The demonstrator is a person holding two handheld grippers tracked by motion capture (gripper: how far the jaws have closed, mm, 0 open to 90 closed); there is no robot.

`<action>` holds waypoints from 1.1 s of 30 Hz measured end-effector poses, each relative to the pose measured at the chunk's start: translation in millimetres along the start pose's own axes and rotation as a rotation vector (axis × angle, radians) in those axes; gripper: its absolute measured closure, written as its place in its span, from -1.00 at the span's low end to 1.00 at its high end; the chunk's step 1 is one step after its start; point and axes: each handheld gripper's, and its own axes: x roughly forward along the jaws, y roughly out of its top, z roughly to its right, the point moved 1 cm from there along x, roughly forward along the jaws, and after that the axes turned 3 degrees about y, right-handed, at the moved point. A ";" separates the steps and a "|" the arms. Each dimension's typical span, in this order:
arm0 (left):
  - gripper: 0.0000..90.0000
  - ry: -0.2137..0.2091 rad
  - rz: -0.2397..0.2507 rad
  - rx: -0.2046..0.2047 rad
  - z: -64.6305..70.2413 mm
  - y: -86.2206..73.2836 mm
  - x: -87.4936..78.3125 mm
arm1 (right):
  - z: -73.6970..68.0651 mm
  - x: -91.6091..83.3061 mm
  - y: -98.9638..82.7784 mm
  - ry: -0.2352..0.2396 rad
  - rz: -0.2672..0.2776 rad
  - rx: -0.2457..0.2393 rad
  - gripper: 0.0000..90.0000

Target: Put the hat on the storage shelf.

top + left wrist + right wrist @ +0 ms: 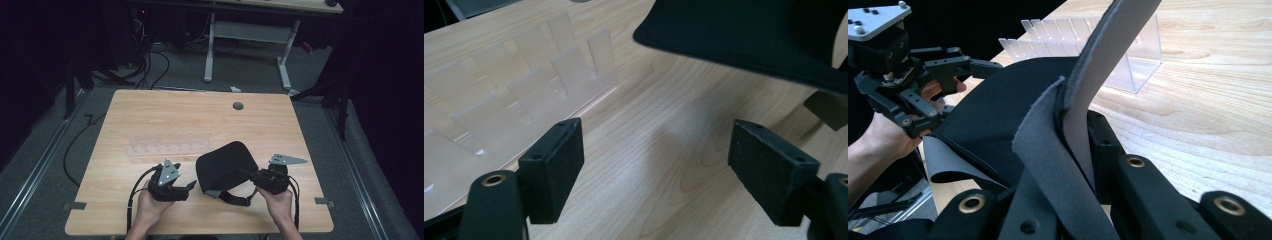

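Right tool (pixel 254 176) clenched on black pad (pixel 225 165), its jaws buried under grey backing, left tool (pixel 189 186) released at pad's nine o'clock, clear rack (pixel 167 145) faint on counter (pixel 150 110)

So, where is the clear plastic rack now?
In the high view the clear plastic rack lies left of the table's middle, just beyond the left tool and left of the black mouse pad.

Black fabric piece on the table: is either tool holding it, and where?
The right tool is shut on the black fabric piece with grey underside, pinching its edge nearest that hand. The left tool is open, holding nothing.
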 end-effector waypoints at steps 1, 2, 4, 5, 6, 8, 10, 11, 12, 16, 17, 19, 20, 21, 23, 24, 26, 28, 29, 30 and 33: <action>-0.51 -0.004 0.000 0.001 0.9 -0.2 -0.2 | 0.2 1.2 0.4 0.002 -0.002 0.002 0.90; -0.51 -0.009 0.001 0.000 2.1 -0.4 -0.4 | -0.1 1.9 0.6 0.004 -0.005 0.007 0.90; -0.52 -0.014 0.001 0.009 3.6 -0.7 -0.8 | -1.3 5.2 1.9 0.007 -0.018 0.014 0.90; -0.52 -0.018 0.002 0.012 4.2 -0.8 -0.9 | -1.3 5.2 1.9 0.007 -0.018 0.014 0.90; -0.53 -0.020 0.003 0.012 5.0 -0.7 -0.8 | -1.8 6.5 2.6 0.008 -0.021 0.013 0.90; -0.53 -0.028 0.010 0.012 6.6 -0.1 -1.1 | -2.7 9.3 4.1 0.004 -0.032 0.009 0.90; -0.54 -0.033 0.012 0.019 7.4 0.3 -1.2 | -3.9 11.4 5.2 0.003 -0.040 0.016 0.90; -0.53 -0.035 0.012 0.021 8.0 0.5 -1.0 | -3.9 12.5 5.8 0.003 -0.043 0.010 0.90; -0.54 -0.035 0.013 0.023 8.5 0.5 -0.8 | -4.8 13.8 6.6 0.000 -0.049 0.010 0.90; -0.53 -0.040 0.011 0.045 11.4 0.2 -0.1 | -5.9 17.9 7.9 0.004 -0.066 0.017 0.89; -0.53 -0.038 0.011 0.051 11.9 0.1 0.3 | -5.7 19.3 8.3 0.005 -0.072 0.022 0.89; -0.53 -0.039 0.008 0.056 12.6 0.1 0.8 | -5.6 19.9 8.5 0.005 -0.075 0.024 0.89; -0.53 -0.039 0.010 0.057 12.9 0.2 0.8 | -5.5 20.2 8.7 0.004 -0.078 0.026 0.89; -0.52 -0.041 0.013 0.057 13.2 0.3 0.7 | -5.4 20.6 8.9 0.004 -0.081 0.027 0.89; -0.51 -0.043 0.014 0.055 13.3 0.4 0.8 | -5.4 21.1 9.5 0.005 -0.086 0.028 0.89; -0.51 -0.044 0.011 0.057 13.2 0.3 0.9 | -5.3 21.5 9.8 0.005 -0.088 0.027 0.89; -0.51 -0.044 0.007 0.063 13.1 -0.3 1.6 | -5.6 22.3 10.5 0.007 -0.094 0.031 0.89; -0.51 -0.048 0.004 0.062 13.9 -0.5 2.2 | -6.0 23.3 11.0 0.008 -0.100 0.033 0.89; -0.51 -0.048 0.008 0.060 14.9 -0.6 2.8 | -6.1 24.0 11.4 0.008 -0.101 0.030 0.89; -0.51 -0.047 0.004 0.065 14.9 -0.5 2.7 | -6.4 24.7 11.8 0.009 -0.104 0.030 0.89; -0.51 -0.044 0.004 0.070 14.4 0.4 2.7 | -6.8 25.3 13.0 0.009 -0.106 0.028 0.89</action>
